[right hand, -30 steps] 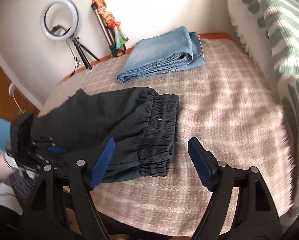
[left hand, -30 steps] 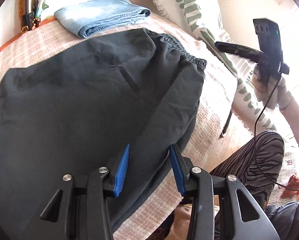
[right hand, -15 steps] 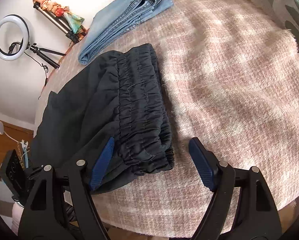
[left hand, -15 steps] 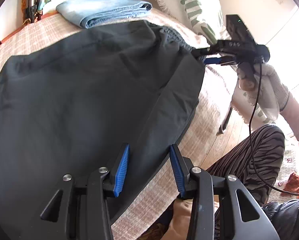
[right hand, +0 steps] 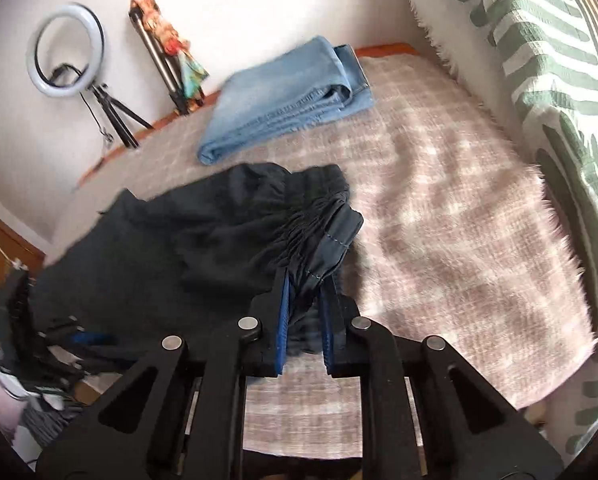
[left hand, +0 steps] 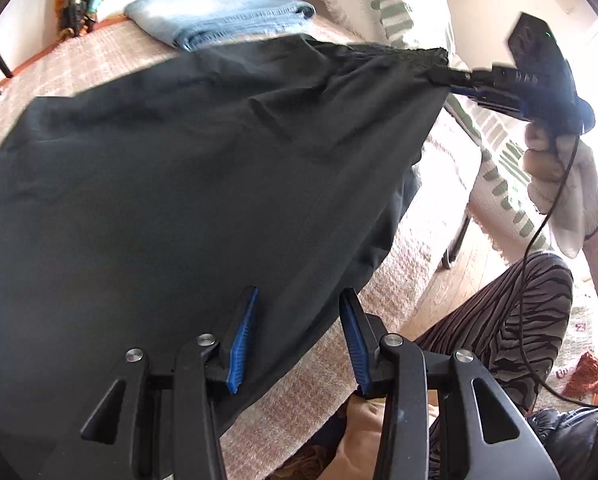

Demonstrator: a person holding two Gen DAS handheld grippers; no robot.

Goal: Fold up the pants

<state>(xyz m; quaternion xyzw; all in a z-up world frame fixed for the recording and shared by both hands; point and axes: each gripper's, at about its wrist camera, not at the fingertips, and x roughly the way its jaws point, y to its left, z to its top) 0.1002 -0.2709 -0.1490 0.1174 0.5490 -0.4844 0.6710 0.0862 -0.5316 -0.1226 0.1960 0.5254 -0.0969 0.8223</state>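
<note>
Dark pants [left hand: 187,168] lie spread on the checked bed cover [left hand: 415,236], their waistband end lifted at the right. My right gripper [right hand: 305,280] is shut on the elastic waistband [right hand: 319,216] and holds it raised; it also shows in the left wrist view [left hand: 455,78] pinching the waistband corner. My left gripper [left hand: 297,308] is open just above the pants' near edge, its blue pads [left hand: 241,344] apart with the cloth under them, not gripped.
Folded light-blue jeans [right hand: 287,100] lie at the far end of the bed. A green-striped pillow [right hand: 547,80] lines the right side. A ring light on a tripod [right hand: 65,52] stands by the wall. The person's striped leg [left hand: 511,320] is beside the bed edge.
My right gripper has closed on the waistband and lifted it off the bed, pulling the cloth taut. My left gripper has stayed open over the pants' near edge.
</note>
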